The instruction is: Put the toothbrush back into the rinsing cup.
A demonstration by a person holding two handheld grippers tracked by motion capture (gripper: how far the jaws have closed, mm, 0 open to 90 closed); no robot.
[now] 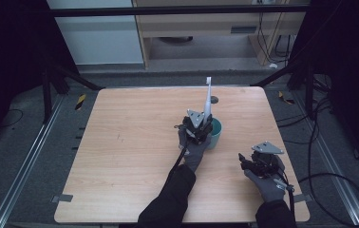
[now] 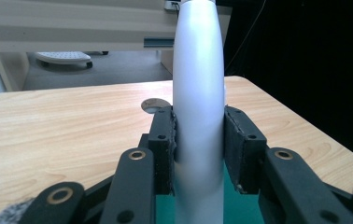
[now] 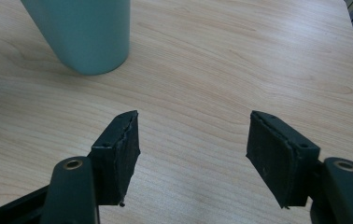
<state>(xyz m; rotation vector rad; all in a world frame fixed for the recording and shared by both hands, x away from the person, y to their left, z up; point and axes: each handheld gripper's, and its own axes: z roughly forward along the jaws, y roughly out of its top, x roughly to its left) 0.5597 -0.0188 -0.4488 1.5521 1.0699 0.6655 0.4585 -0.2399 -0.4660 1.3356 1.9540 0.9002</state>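
A white electric toothbrush [image 1: 208, 99] stands upright in a teal cup [image 1: 215, 133] near the middle of the wooden table [image 1: 135, 142]. My left gripper [image 1: 200, 127] is shut on the toothbrush's grey-white handle [image 2: 199, 93], just above the cup's rim [image 2: 244, 207]; both pads [image 2: 164, 140] press its sides. My right gripper [image 1: 249, 161] rests low near the table's front right, open, with nothing between its pads [image 3: 123, 144]. The cup's outer wall [image 3: 88, 32] stands ahead and to the left in the right gripper view.
A small round hole [image 1: 214, 99] lies in the tabletop behind the cup. Metal rails [image 1: 30, 156] and cables [image 1: 339, 190] run along the floor on both sides. A pale cabinet [image 1: 206, 28] stands beyond the table.
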